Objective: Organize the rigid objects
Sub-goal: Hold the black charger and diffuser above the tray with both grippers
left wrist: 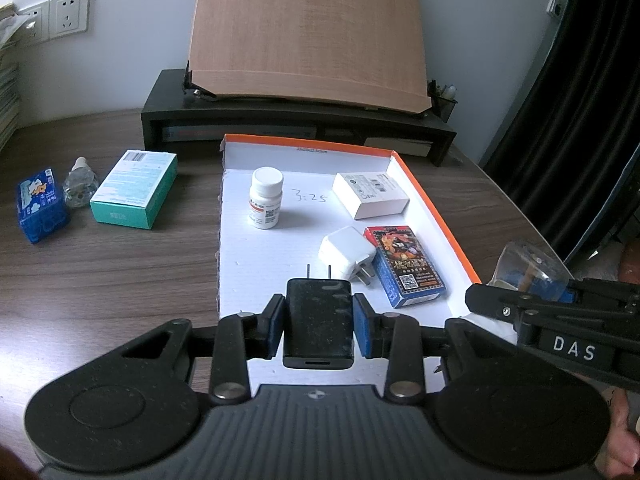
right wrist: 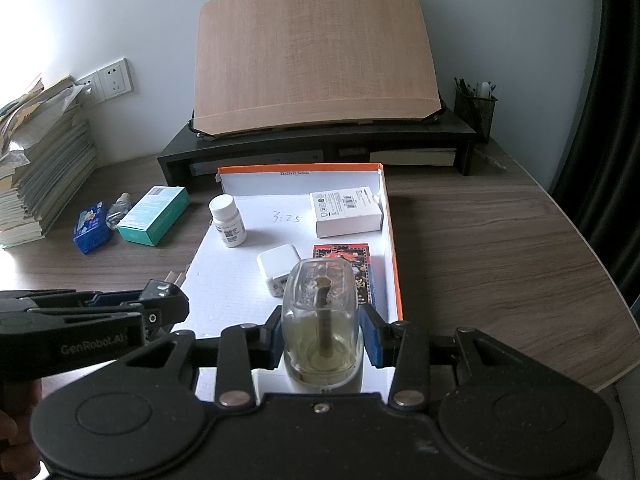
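Two tongs work over the orange-rimmed tray [left wrist: 436,200]: the left gripper [left wrist: 319,330] is clamped on one black charger [left wrist: 319,320], prongs pointing away and long axis along the fingers, and the right gripper [right wrist: 320,340] is clamped on one clear bottle [right wrist: 319,320] with its base toward the lens. Ahead of both lie four things in the tray, namely one white pill bottle [left wrist: 265,198], one white box [left wrist: 371,195], one white plug [left wrist: 348,254] and one card pack [left wrist: 405,266], with bare floor between pill bottle and left fingers; three more sit well left on the desk: teal box [left wrist: 134,189], small vial [left wrist: 80,187], blue packet [left wrist: 41,205]
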The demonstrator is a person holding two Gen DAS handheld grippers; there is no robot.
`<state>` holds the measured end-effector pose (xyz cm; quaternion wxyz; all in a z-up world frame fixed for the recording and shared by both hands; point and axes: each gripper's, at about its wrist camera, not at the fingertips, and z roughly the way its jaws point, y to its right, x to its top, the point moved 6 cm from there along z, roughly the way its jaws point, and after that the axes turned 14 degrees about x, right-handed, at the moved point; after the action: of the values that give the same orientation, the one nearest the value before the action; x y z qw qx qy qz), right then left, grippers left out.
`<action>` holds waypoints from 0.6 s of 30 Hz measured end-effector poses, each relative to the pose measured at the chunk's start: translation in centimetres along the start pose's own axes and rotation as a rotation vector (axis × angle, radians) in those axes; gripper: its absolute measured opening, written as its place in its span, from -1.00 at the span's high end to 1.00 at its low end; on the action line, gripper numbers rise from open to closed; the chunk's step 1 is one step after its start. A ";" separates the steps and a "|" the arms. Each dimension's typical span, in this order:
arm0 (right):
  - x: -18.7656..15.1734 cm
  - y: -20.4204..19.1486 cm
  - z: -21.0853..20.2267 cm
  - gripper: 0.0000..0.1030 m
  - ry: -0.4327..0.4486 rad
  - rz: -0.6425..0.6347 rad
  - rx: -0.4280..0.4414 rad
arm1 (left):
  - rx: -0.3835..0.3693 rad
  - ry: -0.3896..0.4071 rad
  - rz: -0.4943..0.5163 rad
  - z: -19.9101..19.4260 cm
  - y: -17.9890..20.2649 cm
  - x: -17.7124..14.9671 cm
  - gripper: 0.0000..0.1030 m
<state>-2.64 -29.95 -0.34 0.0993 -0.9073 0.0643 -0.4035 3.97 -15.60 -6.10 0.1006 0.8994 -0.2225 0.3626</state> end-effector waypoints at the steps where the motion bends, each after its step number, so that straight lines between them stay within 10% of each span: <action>1: 0.0 0.0 0.1 0.06 -0.001 0.000 0.001 | 0.000 0.000 0.000 0.0 0.0 0.0 0.30; 18: -0.1 0.1 0.7 0.06 -0.028 0.012 0.003 | 0.002 -0.001 -0.002 0.0 0.0 0.1 0.30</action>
<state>-2.24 -29.92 -0.90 0.1038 -0.9124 0.0676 -0.3902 4.00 -15.67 -6.08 0.0998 0.8998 -0.2212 0.3625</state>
